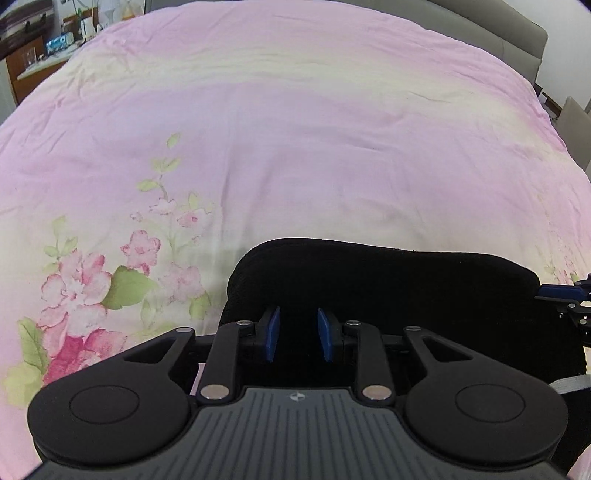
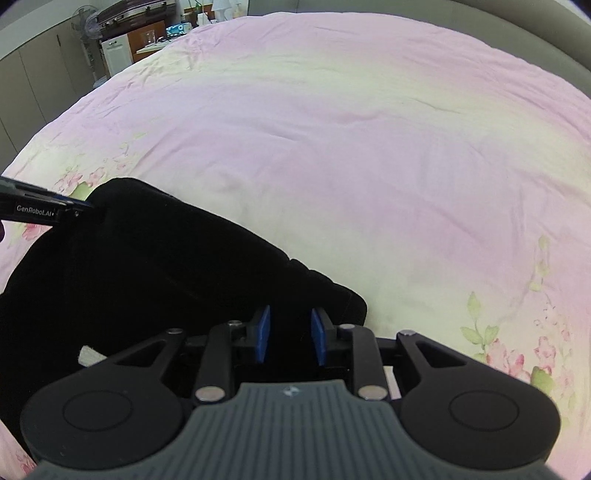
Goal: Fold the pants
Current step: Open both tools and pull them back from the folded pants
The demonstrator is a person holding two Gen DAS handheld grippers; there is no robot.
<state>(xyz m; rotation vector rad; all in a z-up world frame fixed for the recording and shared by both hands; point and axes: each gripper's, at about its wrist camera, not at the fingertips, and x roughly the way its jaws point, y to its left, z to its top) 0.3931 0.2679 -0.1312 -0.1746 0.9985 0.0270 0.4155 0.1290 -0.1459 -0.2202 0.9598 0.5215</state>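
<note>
The black pants (image 1: 406, 280) lie bunched in a thick fold on the pink floral bed cover (image 1: 295, 129). My left gripper (image 1: 298, 317) is shut on the fold's left end, with black cloth filling the gap between its blue pads (image 1: 274, 332). In the right wrist view the pants (image 2: 147, 266) stretch from lower left towards the middle. My right gripper (image 2: 290, 314) is shut on their right end, with cloth between its pads too. The right gripper's tip (image 1: 576, 295) shows at the right edge of the left view. The left gripper (image 2: 55, 210) reaches in from the left edge of the right view.
The bed cover (image 2: 369, 147) spreads wide and smooth beyond the pants. A grey headboard (image 1: 498, 33) bounds the far side. A cluttered desk (image 1: 44, 55), a white cabinet (image 2: 118, 51) and a fan (image 2: 88, 26) stand past the bed's far left corner.
</note>
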